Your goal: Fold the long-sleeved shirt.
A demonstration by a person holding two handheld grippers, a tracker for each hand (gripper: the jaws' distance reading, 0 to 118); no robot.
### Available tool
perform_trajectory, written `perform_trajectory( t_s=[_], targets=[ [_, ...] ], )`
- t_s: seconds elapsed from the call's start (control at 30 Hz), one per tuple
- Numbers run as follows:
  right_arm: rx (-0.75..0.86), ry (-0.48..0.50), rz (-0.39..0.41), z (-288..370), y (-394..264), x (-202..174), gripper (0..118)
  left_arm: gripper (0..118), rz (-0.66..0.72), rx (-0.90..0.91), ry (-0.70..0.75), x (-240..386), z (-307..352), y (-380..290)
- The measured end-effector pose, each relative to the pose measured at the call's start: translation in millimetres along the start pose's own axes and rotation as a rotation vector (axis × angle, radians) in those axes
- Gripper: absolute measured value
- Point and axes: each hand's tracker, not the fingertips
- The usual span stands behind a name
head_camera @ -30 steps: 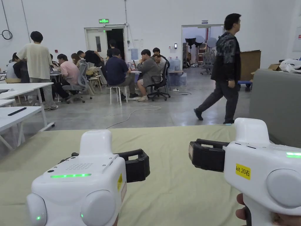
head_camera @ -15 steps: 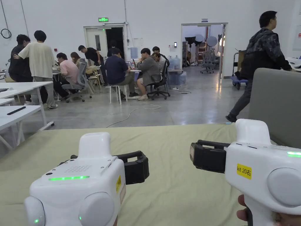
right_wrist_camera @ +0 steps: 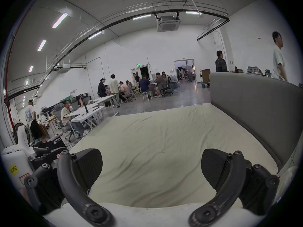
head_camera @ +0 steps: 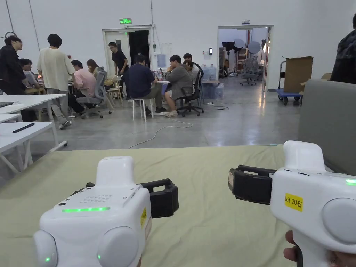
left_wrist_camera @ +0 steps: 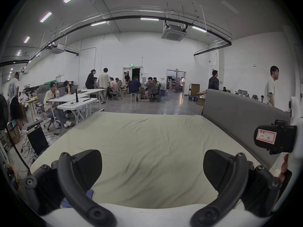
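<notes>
A wide hall takes up most of the scene, with a group of people (head_camera: pixel 146 80) seated and standing around desks well beyond the work area. Nearer in, a bed (head_camera: pixel 208 180) covered by a pale green sheet spreads out in front of the person, with a grey padded panel (head_camera: pixel 326 118) standing along its right side.

Above the sheet both tools are held level and side by side, apart from each other and touching nothing. The left claw (left_wrist_camera: pixel 151 168) has its jaws spread wide, with bare sheet between them. The right claw (right_wrist_camera: pixel 151 168) stands equally wide apart, also with nothing between its jaws. Held like this, pointing forward over the bed with jaws parted, they look to be in a ready pose rather than in mid-grasp, so the folding has probably not begun.

The long-sleeved shirt cannot be made out on the stretch of sheet in front of the claws. A small patch of blue cloth (left_wrist_camera: pixel 90 193) peeks out just beneath the left claw's own left jaw, at the near edge of the bed; whether that is the shirt is too little to tell.

As for containers, a brown cardboard box (head_camera: pixel 297 73) sits on a blue trolley near the far doorway; what it holds cannot be seen.
</notes>
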Motion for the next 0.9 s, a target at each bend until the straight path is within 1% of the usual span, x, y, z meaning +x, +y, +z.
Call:
perform_trajectory(
  t_s=[0.5, 0.9],
  targets=[
    [0.003, -0.012, 0.004, 2.0, 0.7, 0.0, 118, 118, -0.013, -0.001, -0.011, 4.1, 2.3, 2.4],
    [0.024, -0.034, 0.042, 5.9, 1.4, -3.9, 118, 118, -0.018, -0.006, -0.015, 6.0, 2.6, 1.9]
  ],
)
